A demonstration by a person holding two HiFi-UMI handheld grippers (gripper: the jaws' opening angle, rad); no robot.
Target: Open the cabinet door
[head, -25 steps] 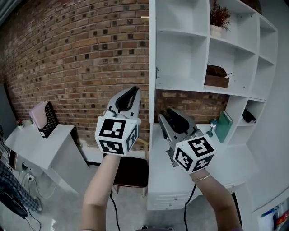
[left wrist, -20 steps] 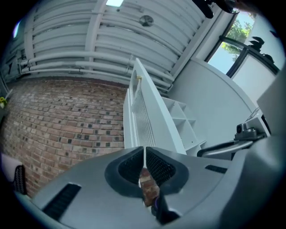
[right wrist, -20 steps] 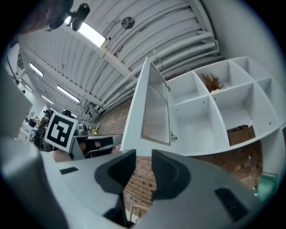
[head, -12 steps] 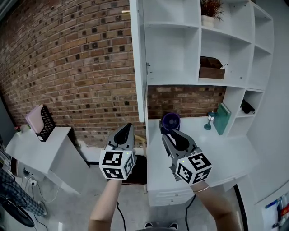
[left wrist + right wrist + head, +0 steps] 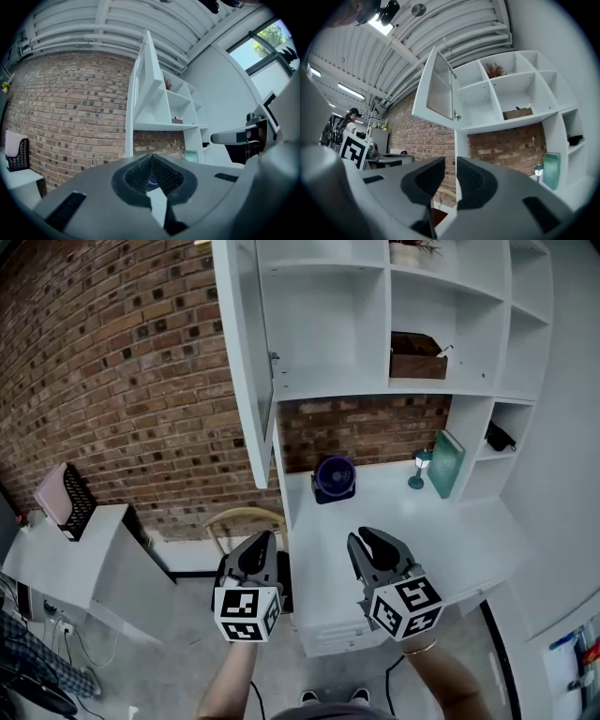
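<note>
The tall white cabinet door (image 5: pixel 242 352) stands swung wide off the left edge of the white open-shelf unit (image 5: pixel 328 324), out in front of the red brick wall (image 5: pixel 122 381), so the opening looks done. Both tools hang low at the near edge of the white table (image 5: pixel 469 540), well apart from the door. The left hand-held gripper (image 5: pixel 260 542) is closed tight on nothing. The right hand-held gripper (image 5: pixel 374 540) has just been closing its jaws, with a narrow gap left and nothing between them. To finish well, I'd keep both low and clear of the door's lower corner, so it isn't knocked.
</note>
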